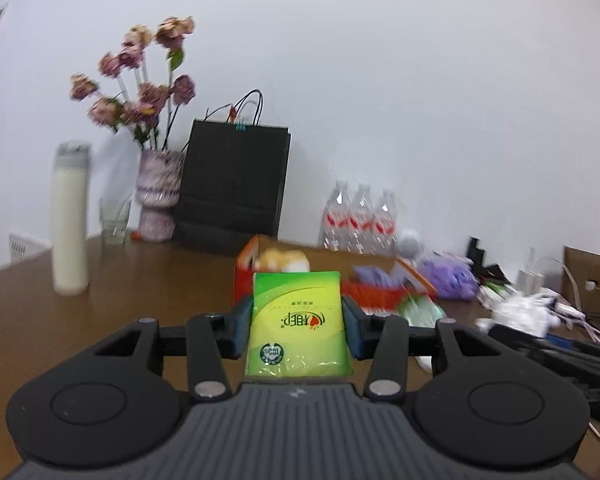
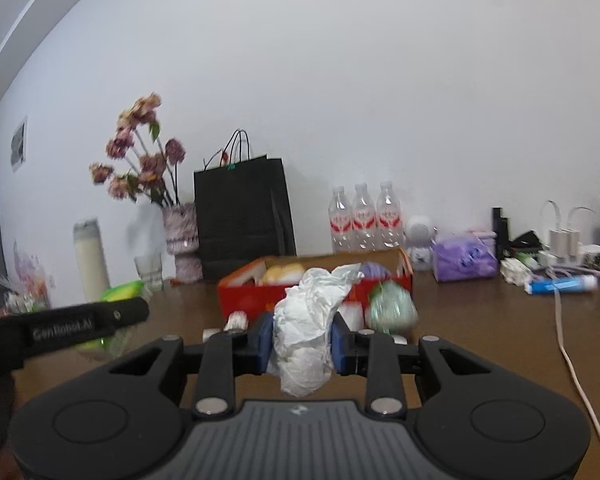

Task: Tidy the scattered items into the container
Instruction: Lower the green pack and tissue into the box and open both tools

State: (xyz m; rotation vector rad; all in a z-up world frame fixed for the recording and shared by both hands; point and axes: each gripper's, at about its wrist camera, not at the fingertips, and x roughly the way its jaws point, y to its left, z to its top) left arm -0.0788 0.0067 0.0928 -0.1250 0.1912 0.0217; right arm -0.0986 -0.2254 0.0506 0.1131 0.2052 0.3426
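My left gripper [image 1: 298, 324] is shut on a green and yellow tissue pack [image 1: 298, 328], held above the brown table. Beyond it stands the red cardboard box [image 1: 244, 276], with yellowish soft items and a purple item inside. My right gripper [image 2: 302, 344] is shut on a crumpled white tissue [image 2: 306, 332], in front of the same red box [image 2: 252, 300]. A green crinkled ball [image 2: 392, 306] lies against the box's front right. The left gripper's black body [image 2: 80, 326] shows at the left of the right wrist view, with the green pack [image 2: 122, 290] partly seen behind it.
Against the wall stand a black paper bag [image 2: 242, 216], a flower vase [image 2: 182, 240], a white bottle [image 2: 90, 258], a drinking glass [image 2: 148, 270] and three water bottles [image 2: 364, 220]. A purple tissue packet [image 2: 464, 260], chargers and a white cable [image 2: 572, 364] crowd the table's right side.
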